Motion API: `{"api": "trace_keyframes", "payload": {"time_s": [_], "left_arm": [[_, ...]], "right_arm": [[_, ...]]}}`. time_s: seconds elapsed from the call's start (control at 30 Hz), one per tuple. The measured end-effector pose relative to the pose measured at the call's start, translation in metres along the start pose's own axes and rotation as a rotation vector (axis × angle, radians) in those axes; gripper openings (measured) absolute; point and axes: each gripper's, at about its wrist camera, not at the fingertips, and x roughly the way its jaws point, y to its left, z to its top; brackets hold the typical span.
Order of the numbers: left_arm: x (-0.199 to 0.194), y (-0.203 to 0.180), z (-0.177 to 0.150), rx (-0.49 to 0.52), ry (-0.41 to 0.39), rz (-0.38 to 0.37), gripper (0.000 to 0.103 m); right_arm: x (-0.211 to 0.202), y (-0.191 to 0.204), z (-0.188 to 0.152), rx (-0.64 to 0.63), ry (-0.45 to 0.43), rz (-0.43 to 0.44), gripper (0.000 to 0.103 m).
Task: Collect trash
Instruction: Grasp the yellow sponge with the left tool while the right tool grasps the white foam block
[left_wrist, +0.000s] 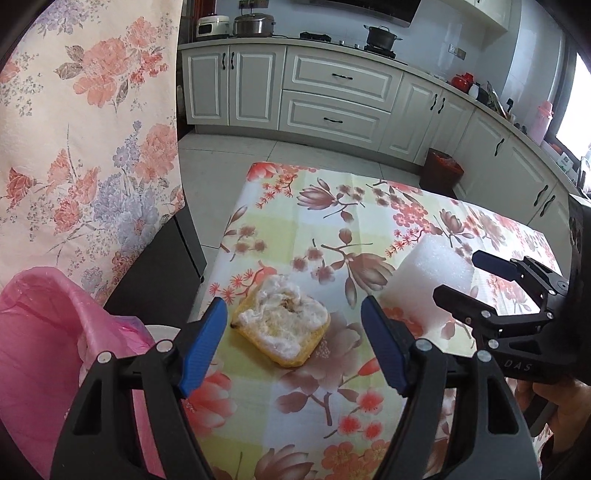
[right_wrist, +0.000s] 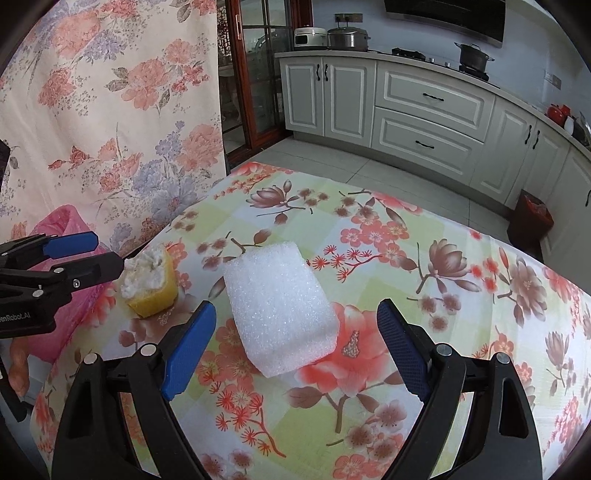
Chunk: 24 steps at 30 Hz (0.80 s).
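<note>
Your left tongs (left_wrist: 293, 347) stand wide open and empty, one blue pad on either side of the torn yellow sponge block with its ragged white top (left_wrist: 282, 325), neither pad touching it. Bring them lower so the pads meet the yellow sides rather than the crumbly white top, then close gently.

Your right tongs (right_wrist: 295, 345) are likewise open and empty, framing the white foam block (right_wrist: 280, 306) without contact. The foam looks soft, so squeeze only until it holds.

Both pieces lie on the floral-clothed table (right_wrist: 461, 332): the sponge at its left edge, the foam to its right, near but apart. The pink plastic trash bag (left_wrist: 44, 332) hangs open just left of the table, so carry both that way.

Count: two pieces of trash, two tongs, one pink bag.
</note>
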Motion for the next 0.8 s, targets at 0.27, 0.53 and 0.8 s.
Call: {"api": "trace_keyframes", "payload": {"time_s": [0.27, 0.53, 0.8], "left_arm": [[0.021, -0.002, -0.002, -0.005, 0.041, 0.018, 0.072], [0.043, -0.008, -0.006, 0.019, 0.089, 0.064, 0.072], [0.053, -0.007, -0.008, 0.042, 0.109, 0.13, 0.068]], "right_arm": [[0.015, -0.005, -0.003, -0.001, 0.031, 0.035, 0.054], [0.002, -0.024, -0.002, 0.04, -0.005, 0.02, 0.054], [-0.012, -0.037, 0.0, 0.064, -0.039, 0.017, 0.054]]}}
